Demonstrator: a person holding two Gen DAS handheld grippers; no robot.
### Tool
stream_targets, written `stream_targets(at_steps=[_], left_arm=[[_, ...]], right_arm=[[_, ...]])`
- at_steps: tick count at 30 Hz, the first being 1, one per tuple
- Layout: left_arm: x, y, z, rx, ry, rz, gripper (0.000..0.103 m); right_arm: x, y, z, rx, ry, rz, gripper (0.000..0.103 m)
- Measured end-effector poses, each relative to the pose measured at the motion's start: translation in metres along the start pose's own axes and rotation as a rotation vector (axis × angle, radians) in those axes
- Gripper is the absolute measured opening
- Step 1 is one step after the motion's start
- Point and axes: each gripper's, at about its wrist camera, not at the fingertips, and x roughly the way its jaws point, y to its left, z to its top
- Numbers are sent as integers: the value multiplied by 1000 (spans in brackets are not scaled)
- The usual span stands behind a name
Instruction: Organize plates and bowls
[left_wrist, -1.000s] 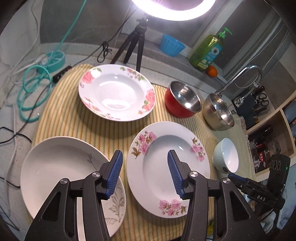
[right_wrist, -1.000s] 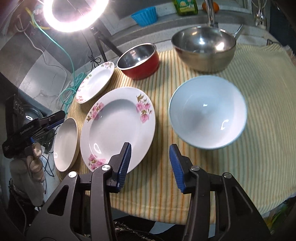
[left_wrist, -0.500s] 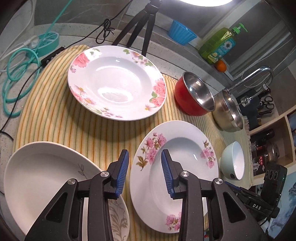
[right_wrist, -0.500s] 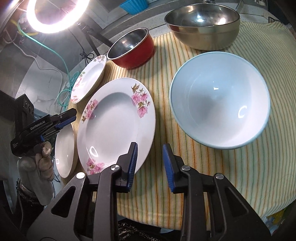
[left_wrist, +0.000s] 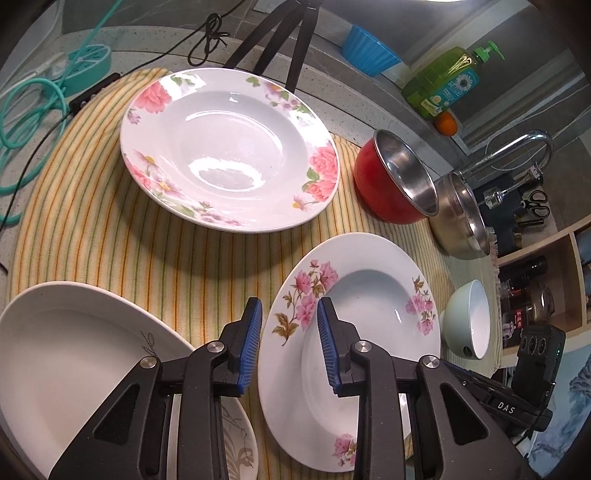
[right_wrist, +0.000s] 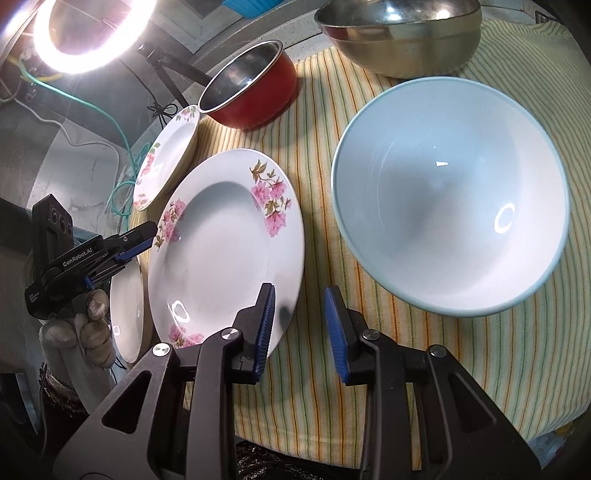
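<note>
A white plate with pink blossoms (left_wrist: 369, 332) (right_wrist: 221, 240) lies on the striped cloth (left_wrist: 147, 258). My left gripper (left_wrist: 288, 310) straddles its left rim. Its jaws are closing, and the pads stand clear of the rim. My right gripper (right_wrist: 299, 295) straddles the right rim with a narrow gap, not pressing. Behind lies a rose-patterned plate (left_wrist: 229, 147), and at the left a white plate with a grey leaf print (left_wrist: 74, 350). A pale blue bowl (right_wrist: 450, 221), a red bowl (right_wrist: 255, 85) and a steel bowl (right_wrist: 399, 37) stand to the right.
Behind the cloth are a ring light (right_wrist: 81, 33) on a black tripod (left_wrist: 280, 33), a blue cup (left_wrist: 369, 48), a green soap bottle (left_wrist: 443, 85), an orange (left_wrist: 447, 123) and a faucet (left_wrist: 517, 147). Teal and black cables (left_wrist: 33, 110) lie at the far left. Shelves (left_wrist: 535, 288) stand at the right.
Both grippers have come down and in towards the blossom plate, one at each rim. Their jaws have narrowed from wide to a small gap.
</note>
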Motion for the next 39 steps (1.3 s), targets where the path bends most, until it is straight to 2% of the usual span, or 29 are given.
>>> stream_targets(at_steps=[7,11,22,39], left_arm=[[2,0,0,11,9,1,24],[3,0,0,18,10,4,23],[0,-6,-11,21,15,16,23],[-11,-23,-53,36,25,52,23]], right_arm=[[4,0,1,4,11,17,25],[6,5,1,-15,12,29,14],[5,9,1,-35,24,2,15],[3,3,-7,-45,47,-3,15]])
